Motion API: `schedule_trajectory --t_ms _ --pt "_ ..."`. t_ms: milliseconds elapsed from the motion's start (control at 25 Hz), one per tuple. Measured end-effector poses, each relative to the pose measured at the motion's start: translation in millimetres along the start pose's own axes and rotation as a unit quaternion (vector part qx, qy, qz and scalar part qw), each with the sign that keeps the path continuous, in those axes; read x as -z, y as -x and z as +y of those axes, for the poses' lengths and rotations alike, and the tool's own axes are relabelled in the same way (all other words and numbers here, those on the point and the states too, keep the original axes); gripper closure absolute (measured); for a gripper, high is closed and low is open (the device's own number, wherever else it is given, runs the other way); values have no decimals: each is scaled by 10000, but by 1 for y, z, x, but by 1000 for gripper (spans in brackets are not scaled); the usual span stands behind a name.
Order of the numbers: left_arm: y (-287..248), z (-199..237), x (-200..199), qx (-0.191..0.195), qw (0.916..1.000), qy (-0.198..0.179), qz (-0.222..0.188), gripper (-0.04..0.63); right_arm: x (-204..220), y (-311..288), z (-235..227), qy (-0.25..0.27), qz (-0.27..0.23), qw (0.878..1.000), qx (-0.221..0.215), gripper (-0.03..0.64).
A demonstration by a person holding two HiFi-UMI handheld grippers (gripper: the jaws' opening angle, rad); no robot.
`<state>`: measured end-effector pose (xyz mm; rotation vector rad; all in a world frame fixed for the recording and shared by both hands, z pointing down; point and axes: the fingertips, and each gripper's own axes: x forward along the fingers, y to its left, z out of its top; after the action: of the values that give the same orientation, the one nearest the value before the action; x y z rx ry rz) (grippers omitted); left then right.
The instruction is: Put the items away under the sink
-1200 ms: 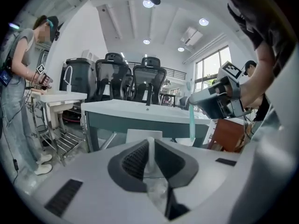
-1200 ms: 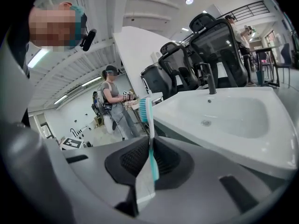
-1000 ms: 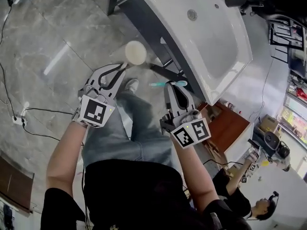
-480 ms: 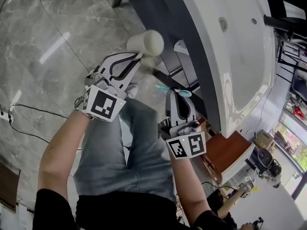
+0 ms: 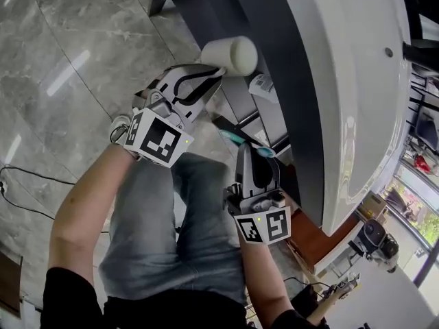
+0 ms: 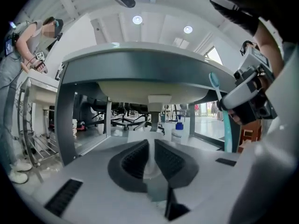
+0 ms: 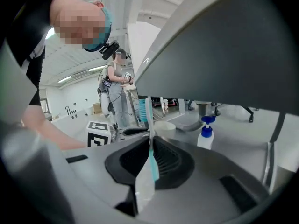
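Okay, head view: left gripper (image 5: pixel 216 70) pinches the wall of a smooth cream cylindrical cup (image 5: pixel 230 55), near the dark grey frame (image 5: pixel 288 81) under the glossy white sink (image 5: pixel 357 81). Right gripper (image 5: pixel 255 148) clamps a slim teal plastic toothbrush (image 5: pixel 236 138).
Left gripper view: ribbed black pads (image 6: pixel 135 160) nearly together on the thin cup wall.
Right gripper view: jaws tight on the toothbrush handle, bristles up. Blue-capped pump bottle (image 7: pixel 204 135) stands beyond.
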<state>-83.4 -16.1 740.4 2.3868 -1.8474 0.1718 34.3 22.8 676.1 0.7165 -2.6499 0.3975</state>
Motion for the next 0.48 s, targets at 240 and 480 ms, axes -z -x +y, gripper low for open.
schedule_trajectory --t_ms 240,480 --pt "-41 10 23 23 9999 -22 -104 540 11 -20 -13 77 -78 9999 -63 568" --pt "-65 12 31 94 9996 5 -248 540 20 -23 -25 -46 -69 9999 70 568"
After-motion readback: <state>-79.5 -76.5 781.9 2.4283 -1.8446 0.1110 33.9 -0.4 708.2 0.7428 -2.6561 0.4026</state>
